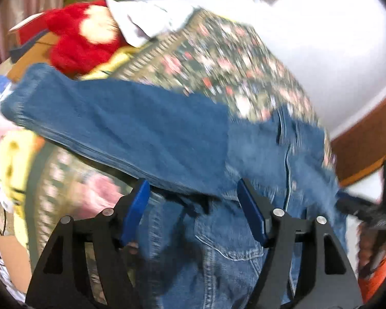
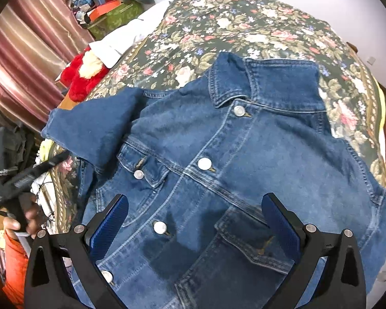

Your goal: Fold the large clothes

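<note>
Two grippers hang spread wide and empty over a denim jacket lying buttoned, front up, on a floral bedspread. The right gripper hovers above the jacket's lower chest, the left gripper at its side, below the sleeve. Heavy, stiff denim likely folds best gripped at seams. A red plush toy sits beyond the sleeve.

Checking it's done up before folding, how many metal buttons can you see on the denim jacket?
5 on the denim jacket: collar, chest placket, pocket flap, lower placket, hem by a gripper finger. More may be hidden.
</note>
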`<state>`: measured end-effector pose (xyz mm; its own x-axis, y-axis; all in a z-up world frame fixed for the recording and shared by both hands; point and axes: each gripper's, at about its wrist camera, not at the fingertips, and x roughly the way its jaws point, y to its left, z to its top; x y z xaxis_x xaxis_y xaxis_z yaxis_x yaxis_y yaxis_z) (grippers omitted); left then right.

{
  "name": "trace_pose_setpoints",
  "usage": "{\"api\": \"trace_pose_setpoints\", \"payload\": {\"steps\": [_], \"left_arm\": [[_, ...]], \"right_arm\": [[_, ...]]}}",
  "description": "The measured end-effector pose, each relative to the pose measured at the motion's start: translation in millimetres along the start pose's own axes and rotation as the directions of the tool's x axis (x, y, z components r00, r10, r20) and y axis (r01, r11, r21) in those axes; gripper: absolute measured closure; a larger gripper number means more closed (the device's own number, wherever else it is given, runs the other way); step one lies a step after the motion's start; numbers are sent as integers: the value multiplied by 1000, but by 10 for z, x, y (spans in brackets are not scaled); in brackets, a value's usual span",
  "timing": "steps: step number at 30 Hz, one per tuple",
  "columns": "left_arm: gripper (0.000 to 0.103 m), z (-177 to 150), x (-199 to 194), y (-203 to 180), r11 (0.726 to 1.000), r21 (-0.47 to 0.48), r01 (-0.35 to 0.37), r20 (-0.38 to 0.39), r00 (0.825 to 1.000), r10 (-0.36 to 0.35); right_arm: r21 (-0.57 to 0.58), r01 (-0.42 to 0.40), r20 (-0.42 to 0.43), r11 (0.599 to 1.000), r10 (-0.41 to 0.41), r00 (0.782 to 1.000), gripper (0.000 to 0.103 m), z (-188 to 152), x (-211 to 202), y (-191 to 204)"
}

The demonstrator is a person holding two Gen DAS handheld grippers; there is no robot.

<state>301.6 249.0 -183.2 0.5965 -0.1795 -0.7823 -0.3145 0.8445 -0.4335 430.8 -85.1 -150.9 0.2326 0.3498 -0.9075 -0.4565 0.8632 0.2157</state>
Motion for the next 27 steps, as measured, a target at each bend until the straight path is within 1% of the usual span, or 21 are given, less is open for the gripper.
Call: {"api": "trace_pose_setpoints", "payload": {"steps": [2, 3, 5, 7, 8, 12, 13, 15, 16, 17, 18, 19, 20, 21, 22, 24, 25, 26, 27], "left_arm": [[33, 92, -61, 285, 995, -101, 5, 15, 1000, -4], [33, 103, -68, 388, 991, -132, 6, 15, 1000, -4], [33, 147, -17, 656, 972, -235, 21, 8, 1000, -20], [33, 166, 28, 867, 952, -301, 45, 3, 999, -47], [33, 180, 77, 941, 944, -326, 50, 5, 999, -51], [35, 287, 238, 1036, 933, -355, 63, 50, 998, -48], [38, 329, 264, 1051, 933, -354, 59, 60, 997, -40], [56, 433, 322, 1067, 940, -341, 4, 74, 997, 23], [76, 482, 348, 1064, 945, -319, -72, 71, 992, 100], [87, 547, 392, 995, 944, -266, -196, 65, 973, 221], [88, 583, 412, 932, 936, -221, -273, 74, 952, 296], [91, 627, 425, 785, 917, -149, -369, 102, 917, 386], [94, 643, 408, 678, 906, -100, -412, 129, 897, 422], [95, 650, 363, 556, 894, -52, -444, 166, 879, 446], [96, 660, 267, 345, 879, 14, -476, 235, 856, 460], [96, 661, 92, -30, 859, 113, -499, 345, 831, 437], [96, 659, 46, -181, 846, 147, -512, 384, 818, 428], [96, 623, -57, -467, 821, 213, -529, 450, 799, 398], [96, 605, -99, -623, 810, 247, -532, 476, 795, 376]], "right_arm": [[-4, -9, -7, 1000, 9, 1000, 0, 25, 41, 53], [-8, -11, -9, 1000, 11, 1000, 0, 31, 56, 78], [-19, -11, -8, 1000, 11, 1000, 0, 41, 73, 127], [-31, -7, -7, 999, 7, 1000, 0, 50, 84, 152], [-33, -6, -6, 999, 6, 1000, 0, 54, 87, 157], [-15, -20, -13, 1000, 19, 1000, 0, 79, 114, 128], [-9, -22, -17, 1000, 21, 1000, 0, 81, 128, 114], [-1, -17, -25, 1000, 17, 1000, 0, 69, 164, 80], [2, -15, -30, 1000, 15, 999, 0, 62, 178, 62], [6, -13, -34, 1000, 13, 999, 0, 54, 192, 41], [11, -10, -38, 1000, 10, 999, 0, 42, 202, 13], [17, -6, -39, 1000, 7, 999, 0, 27, 203, -28], [21, -4, -38, 1000, 4, 999, 0, 18, 197, -55], [24, 0, -35, 1000, 1, 999, 0, 6, 187, -90], [26, 6, -30, 1000, -6, 1000, 0, -6, 173, -130], [34, 19, -21, 999, -18, 1000, 0, -15, 142, -206], [45, 22, -14, 999, -21, 1000, 0, -20, 115, -262], [57, 19, -10, 998, -18, 1000, 0, -20, 96, -300], [73, 11, -3, 997, -10, 1000, 0, -23, 66, -348]]}}
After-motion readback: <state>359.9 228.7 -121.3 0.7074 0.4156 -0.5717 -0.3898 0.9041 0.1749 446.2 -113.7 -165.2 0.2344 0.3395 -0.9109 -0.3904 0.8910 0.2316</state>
